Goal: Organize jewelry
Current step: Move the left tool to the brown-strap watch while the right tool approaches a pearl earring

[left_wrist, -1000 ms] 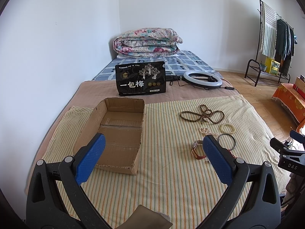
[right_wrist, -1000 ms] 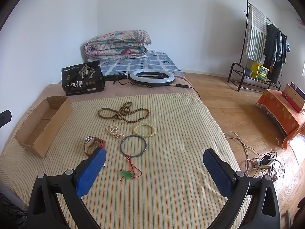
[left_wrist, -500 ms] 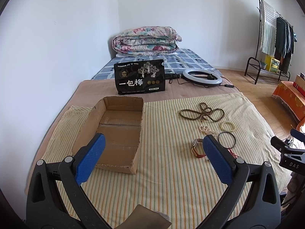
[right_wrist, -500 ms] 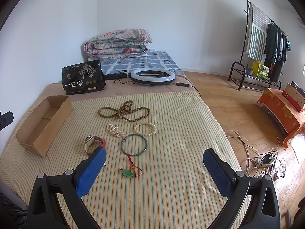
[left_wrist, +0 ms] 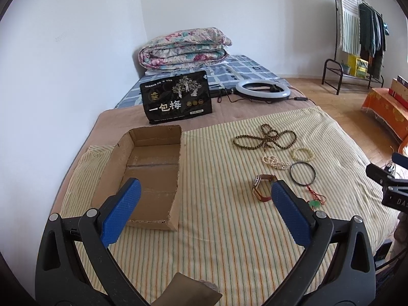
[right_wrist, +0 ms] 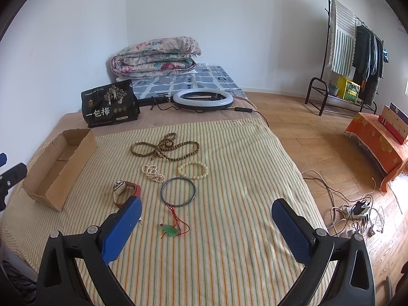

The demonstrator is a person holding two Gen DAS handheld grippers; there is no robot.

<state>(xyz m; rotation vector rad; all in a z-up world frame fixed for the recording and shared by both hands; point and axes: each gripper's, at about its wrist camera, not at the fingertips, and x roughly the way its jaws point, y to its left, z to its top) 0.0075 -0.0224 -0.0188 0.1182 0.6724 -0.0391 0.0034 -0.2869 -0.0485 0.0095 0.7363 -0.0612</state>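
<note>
An empty open cardboard box (left_wrist: pixel 150 168) (right_wrist: pixel 60 169) lies on the striped cloth at the left. To its right lie a brown bead necklace (right_wrist: pixel 165 148) (left_wrist: pixel 265 141), a cream bead bracelet (right_wrist: pixel 193 170), a small pearl bracelet (right_wrist: pixel 152 173), a dark bangle (right_wrist: pixel 178 191) (left_wrist: pixel 303 173), a watch with a red strap (right_wrist: pixel 125 191) (left_wrist: pixel 262 188) and a green pendant on a red cord (right_wrist: pixel 169 230). My left gripper (left_wrist: pixel 204 214) is open and empty, near the box. My right gripper (right_wrist: pixel 206 227) is open and empty, above the pendant.
A black snack bag (right_wrist: pixel 109 104), a ring light (right_wrist: pixel 202 99) with its cable and a folded quilt (right_wrist: pixel 155 57) lie at the far end of the bed. Right of the bed are wooden floor, a power strip with cables (right_wrist: pixel 357 211) and a clothes rack (right_wrist: pixel 354 51).
Both views have shifted only slightly, as the grippers drift a little. Both grippers stay open and the jewelry has not moved.
</note>
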